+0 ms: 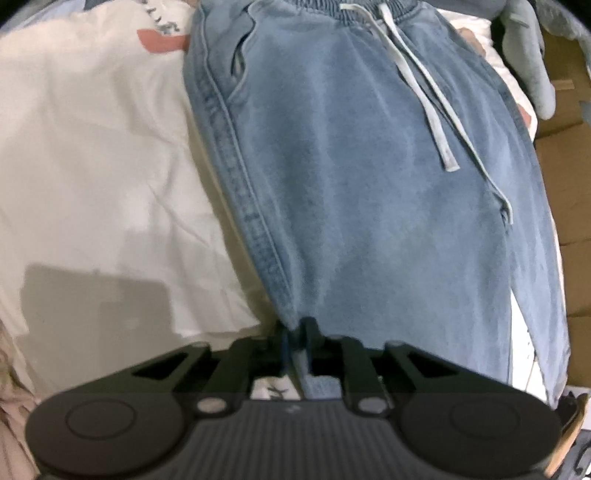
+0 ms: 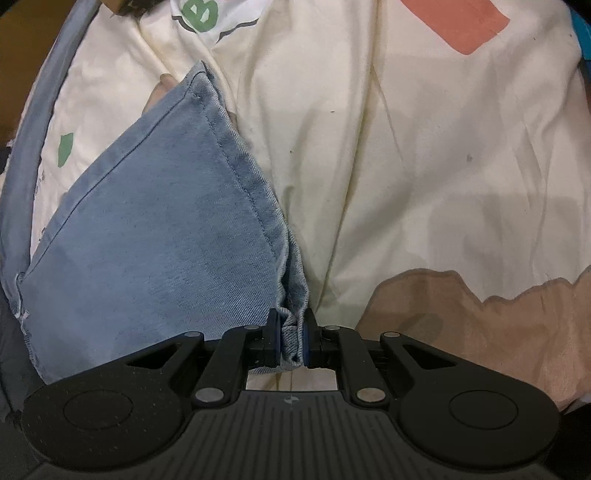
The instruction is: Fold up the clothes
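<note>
now you have both grippers clamped on the jeans (image 1: 369, 184), the left gripper (image 1: 297, 332) pinching its side seam edge and the right gripper (image 2: 291, 332) a bunched hem, so next lift both evenly for 1 fold over the cream sheet (image 2: 424, 166).

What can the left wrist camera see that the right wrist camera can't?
Only the left view shows the jeans' waistband, drawstring, side pocket and some cardboard. Only the right view shows a hemmed denim corner, green prints and tan fabric. Both show a gripper, left and right, pinching denim over a cream sheet with a red patch.
</note>
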The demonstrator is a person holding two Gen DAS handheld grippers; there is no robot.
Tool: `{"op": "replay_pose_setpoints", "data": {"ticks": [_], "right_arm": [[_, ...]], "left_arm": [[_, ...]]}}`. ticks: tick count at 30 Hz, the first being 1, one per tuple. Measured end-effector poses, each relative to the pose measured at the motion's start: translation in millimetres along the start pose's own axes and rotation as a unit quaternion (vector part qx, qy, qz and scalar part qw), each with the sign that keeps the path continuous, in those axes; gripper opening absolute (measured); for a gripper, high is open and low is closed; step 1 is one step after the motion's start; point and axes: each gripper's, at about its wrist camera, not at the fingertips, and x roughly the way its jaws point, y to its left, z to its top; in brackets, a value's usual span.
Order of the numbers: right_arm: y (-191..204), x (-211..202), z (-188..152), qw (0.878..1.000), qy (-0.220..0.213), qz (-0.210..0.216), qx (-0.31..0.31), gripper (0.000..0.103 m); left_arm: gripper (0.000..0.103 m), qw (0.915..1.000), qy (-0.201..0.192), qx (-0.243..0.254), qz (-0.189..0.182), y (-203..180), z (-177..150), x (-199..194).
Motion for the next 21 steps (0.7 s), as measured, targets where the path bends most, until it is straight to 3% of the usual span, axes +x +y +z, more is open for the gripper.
{"op": "replay_pose_setpoints", "data": {"ticks": [5, 10, 13, 15, 19, 21], "right_arm": [[7, -11, 2, 1.000, -0.004, -0.021, -0.009, 0.017], [26, -37, 9, 0.998, -0.032, -0.029, -0.054, 0.018], [41, -47, 16, 0.994, -0.050, -0.033, -0.089, 0.020], [51, -50, 21, 0.992, -0.056, -0.039, -0.108, 0.028], [68, -48, 28, 0.986, -0.060, -0.060, -0.141, 0.028], [76, -44, 28, 0.984, -0.061, -0.064, -0.156, 0.028]], "left_arm": [[0.022, 0.9995, -0.030, -0.001, 0.010, 23, 16, -28], [0.022, 0.9968, -0.062, 0.041, 0.027, 26, 42, -50], [0.023, 0.9945, -0.079, 0.063, 0.026, -11, 64, -17], [0.026, 0.9928, -0.088, 0.078, 0.027, -36, 69, -10], [0.026, 0.9913, -0.096, 0.089, 0.019, -97, 81, 41], [0.026, 0.9900, -0.098, 0.100, 0.017, -106, 81, 43]]}}
